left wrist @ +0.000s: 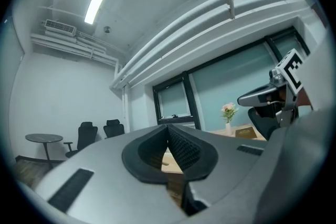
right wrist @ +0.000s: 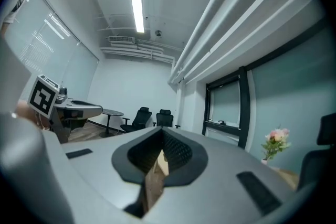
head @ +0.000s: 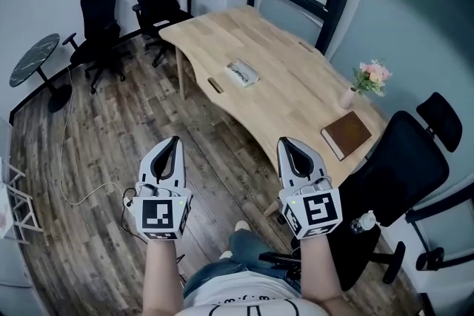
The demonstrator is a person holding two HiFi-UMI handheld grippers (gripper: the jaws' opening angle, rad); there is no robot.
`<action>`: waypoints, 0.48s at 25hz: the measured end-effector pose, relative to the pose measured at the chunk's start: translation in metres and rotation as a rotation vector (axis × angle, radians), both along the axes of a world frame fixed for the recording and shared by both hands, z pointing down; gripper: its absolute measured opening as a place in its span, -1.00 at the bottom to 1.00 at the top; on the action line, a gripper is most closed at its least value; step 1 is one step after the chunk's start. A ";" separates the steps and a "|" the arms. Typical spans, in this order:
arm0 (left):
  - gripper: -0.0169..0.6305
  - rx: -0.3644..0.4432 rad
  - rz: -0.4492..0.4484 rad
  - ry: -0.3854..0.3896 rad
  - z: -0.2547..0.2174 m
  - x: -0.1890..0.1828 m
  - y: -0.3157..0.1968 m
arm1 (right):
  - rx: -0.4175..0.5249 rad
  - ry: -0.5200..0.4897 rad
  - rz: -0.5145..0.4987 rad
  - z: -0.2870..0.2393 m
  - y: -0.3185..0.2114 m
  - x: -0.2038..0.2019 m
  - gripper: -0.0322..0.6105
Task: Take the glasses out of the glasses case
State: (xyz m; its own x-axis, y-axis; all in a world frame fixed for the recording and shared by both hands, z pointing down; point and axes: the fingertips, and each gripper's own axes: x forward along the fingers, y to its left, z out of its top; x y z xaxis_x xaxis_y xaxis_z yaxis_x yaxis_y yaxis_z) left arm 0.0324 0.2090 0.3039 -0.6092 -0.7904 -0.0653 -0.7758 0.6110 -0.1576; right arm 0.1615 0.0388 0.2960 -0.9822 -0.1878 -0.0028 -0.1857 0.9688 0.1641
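Fingers (left wrist: 185,148) of the left gripper (left wrist: 168,129) are seen pressed together with nothing between them. The same is shown for the right gripper (right wrist: 159,132), whose ribbed pads meet on empty air. Both are held level and side by side in front of the person, above the wood-plank floor (head: 111,159) and well apart from the counter (head: 296,96). The glasses case (head: 242,72) (a small pale patterned oblong, too small for a lid or hinge to be made out) is found lying flat near the counter's middle, close to its curved near edge. No glasses can be seen outside it. A brown book (head: 346,134) and a vase of flowers (head: 369,79) are placed further right, near the black office chair (head: 400,166). The step in hand is judged to be the approach, since nothing has yet been touched. For the next move the counter must be reached, the fingers spread, and the case steadied by one gripper so that its lid can be lifted by the other.
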 end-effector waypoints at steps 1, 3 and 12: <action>-0.90 0.001 -0.007 0.005 0.001 -0.007 0.001 | -0.002 0.001 -0.001 0.002 -0.001 -0.007 -0.87; -0.90 -0.001 -0.016 0.007 0.004 -0.020 0.001 | -0.011 0.002 -0.006 0.006 -0.004 -0.021 -0.87; -0.90 -0.050 -0.006 0.007 0.022 -0.107 -0.032 | -0.091 -0.011 0.025 0.025 -0.054 -0.114 -0.87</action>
State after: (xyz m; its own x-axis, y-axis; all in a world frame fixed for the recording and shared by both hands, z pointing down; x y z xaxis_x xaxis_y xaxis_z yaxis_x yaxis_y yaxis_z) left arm -0.0749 0.1771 0.3255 -0.6144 -0.7887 -0.0210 -0.7732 0.6073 -0.1826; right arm 0.0474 -0.0152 0.3209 -0.9773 -0.2120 0.0051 -0.2111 0.9747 0.0737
